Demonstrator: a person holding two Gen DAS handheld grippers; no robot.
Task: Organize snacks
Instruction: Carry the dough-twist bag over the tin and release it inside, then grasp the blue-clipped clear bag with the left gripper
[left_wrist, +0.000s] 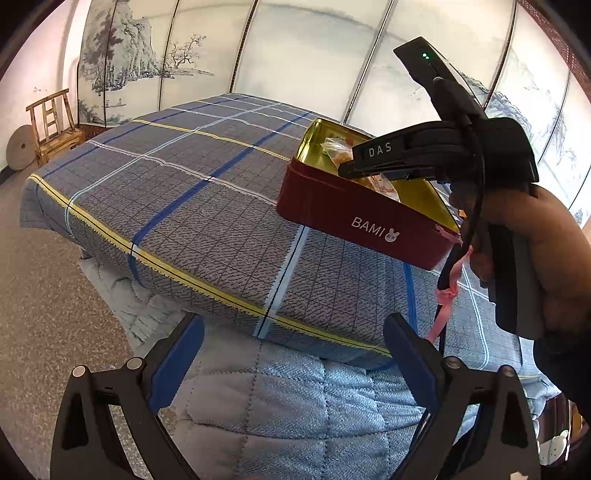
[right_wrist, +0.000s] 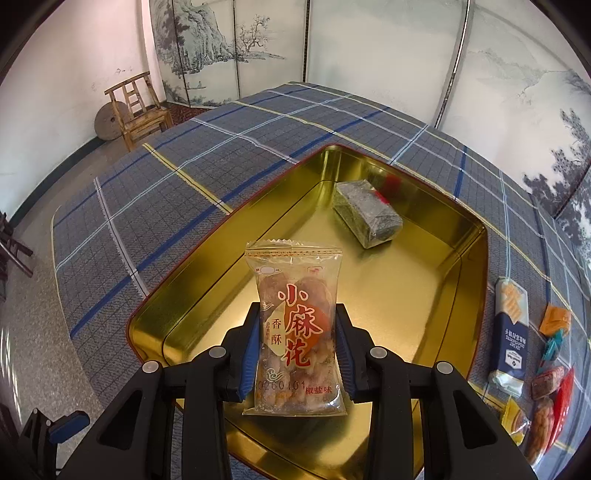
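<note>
A dark red tin (left_wrist: 354, 218) with a gold inside (right_wrist: 406, 295) stands on the plaid bed cover. My right gripper (right_wrist: 297, 328) is shut on a clear packet of fried twists with red lettering (right_wrist: 295, 332) and holds it above the tin's near half. A grey-green wrapped snack (right_wrist: 367, 214) lies at the tin's far end. In the left wrist view the right gripper (left_wrist: 436, 155) reaches over the tin. My left gripper (left_wrist: 291, 354) is open and empty, below the bed's edge.
Several loose snacks lie on the bed right of the tin, among them a blue and white packet (right_wrist: 511, 332) and orange packets (right_wrist: 554, 317). A wooden chair (right_wrist: 138, 110) and a painted screen (right_wrist: 369, 48) stand beyond the bed (left_wrist: 166, 192).
</note>
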